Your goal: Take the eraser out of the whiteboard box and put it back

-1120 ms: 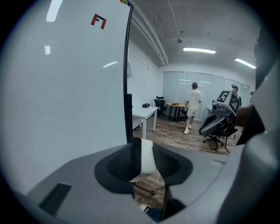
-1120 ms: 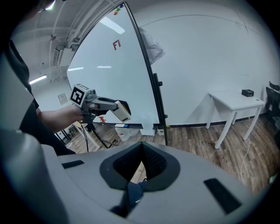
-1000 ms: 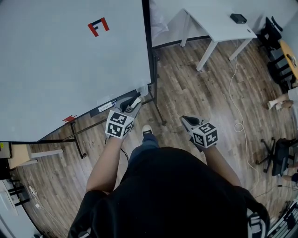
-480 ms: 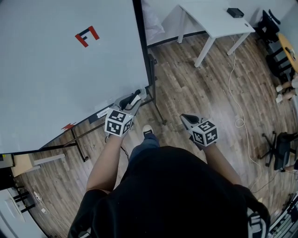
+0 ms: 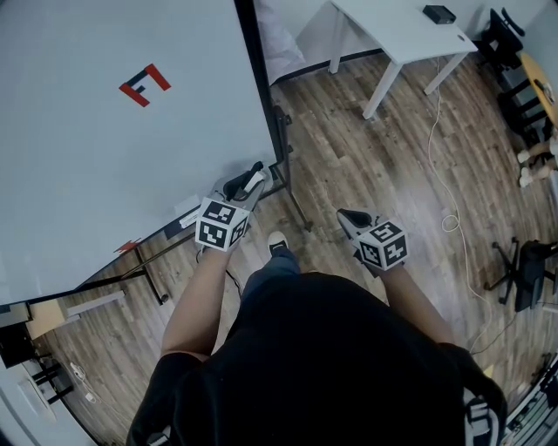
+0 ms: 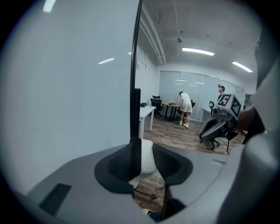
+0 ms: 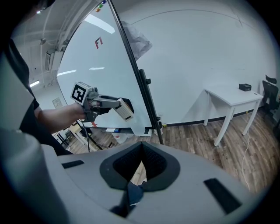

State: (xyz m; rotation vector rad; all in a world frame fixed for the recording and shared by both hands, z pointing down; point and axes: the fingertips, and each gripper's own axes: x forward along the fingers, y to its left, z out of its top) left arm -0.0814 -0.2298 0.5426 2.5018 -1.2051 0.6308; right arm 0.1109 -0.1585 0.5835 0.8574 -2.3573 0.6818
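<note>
Slid left and lower in the head view since a second ago: that red mark (image 5: 144,84) on the whiteboard (image 5: 105,148), with both tools keeping almost the same spots in the picture. Closest in, forearms (image 5: 196,300) reaching out from a black top (image 5: 323,366), and one shoe (image 5: 276,245) on the wooden floor (image 5: 366,165) between the two tools. Left tool (image 5: 250,184) clamped on the eraser (image 5: 254,179), gripping wide across its white body with the dark face turned up, holding it off the floor at the board's lower corner. Confirmed from that tool's own camera: eraser (image 6: 146,159) squeezed between both pads. Right tool (image 5: 347,217) pinched fully together with nothing in it, hanging off to the left tool's right, well apart from it, tilted down toward the floor. Just ahead and to the left of the left tool, the whiteboard box (image 5: 177,223), a dark ledge along the board's bottom edge, sitting lower than the eraser and not touching it. Right beside the left tool's tips, the board's black frame edge (image 5: 259,87) running up and away. Farther out beyond the right tool, a white counter (image 5: 401,35) against the wall with a small black device (image 5: 438,14) on top. Farthest off to the right tool's right, dark office chairs (image 5: 523,279), and in the left tool's view a person (image 6: 186,104) standing far down the room.
</note>
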